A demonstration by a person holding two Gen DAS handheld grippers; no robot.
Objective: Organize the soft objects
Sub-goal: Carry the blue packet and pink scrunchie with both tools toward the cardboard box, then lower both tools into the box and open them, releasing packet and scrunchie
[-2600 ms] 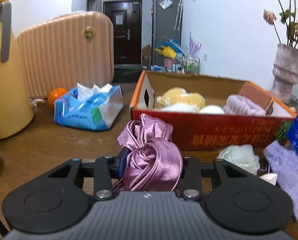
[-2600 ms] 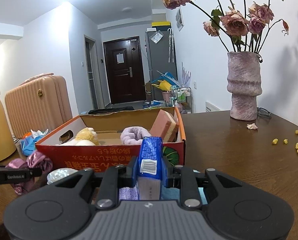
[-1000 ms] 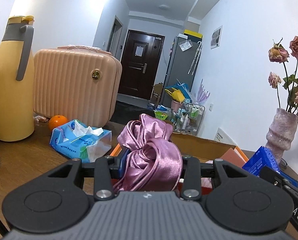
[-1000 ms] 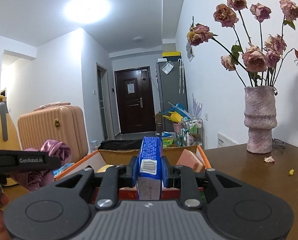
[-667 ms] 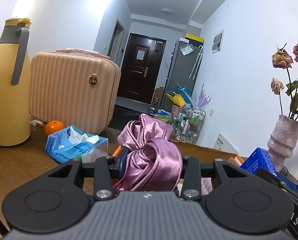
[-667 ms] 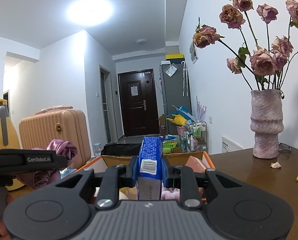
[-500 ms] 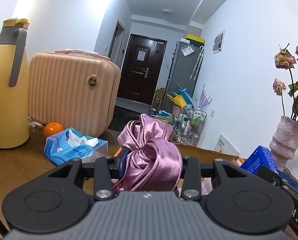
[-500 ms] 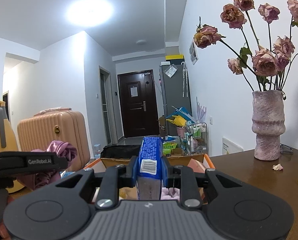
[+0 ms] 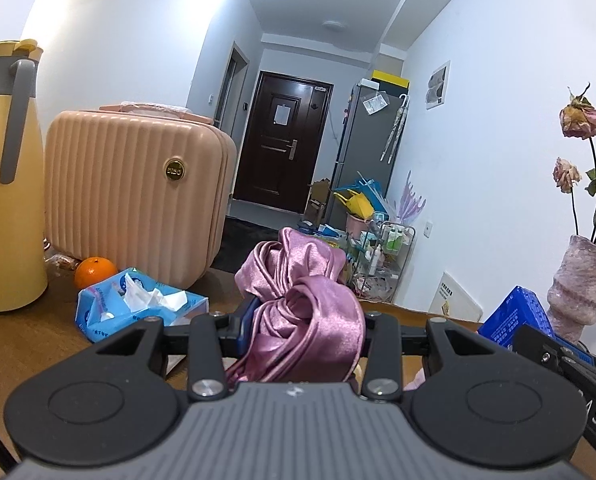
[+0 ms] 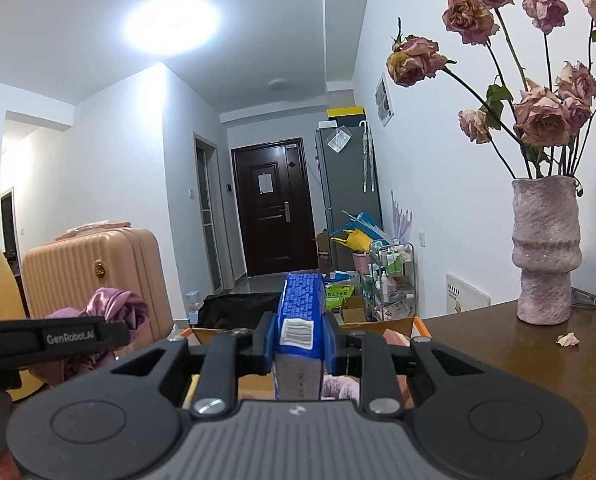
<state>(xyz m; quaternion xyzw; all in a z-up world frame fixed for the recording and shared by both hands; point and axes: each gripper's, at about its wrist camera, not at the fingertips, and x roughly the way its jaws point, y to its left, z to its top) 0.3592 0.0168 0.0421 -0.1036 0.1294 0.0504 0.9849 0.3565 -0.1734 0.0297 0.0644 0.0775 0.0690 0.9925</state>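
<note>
My left gripper (image 9: 303,320) is shut on a bunched pink satin cloth (image 9: 301,300), held up above the table. The same cloth (image 10: 110,312) shows at the left of the right wrist view, behind the left gripper's black side. My right gripper (image 10: 299,332) is shut on a blue tissue pack (image 10: 299,320), standing on edge between the pads. That pack (image 9: 513,316) also shows at the right of the left wrist view. Just below and beyond the right gripper lies the orange cardboard box (image 10: 377,326), with pink soft things inside, mostly hidden.
A yellow jug (image 9: 8,184), a peach ribbed suitcase (image 9: 134,196), an orange (image 9: 96,272) and an opened blue tissue pack (image 9: 138,308) stand at the left on the wooden table (image 10: 497,344). A pink vase (image 10: 545,252) with dried roses stands at the right.
Both grippers have moved forward with their loads still gripped; the jug, suitcase and vase have slid outward in view. The box has dropped lower under the grippers.
</note>
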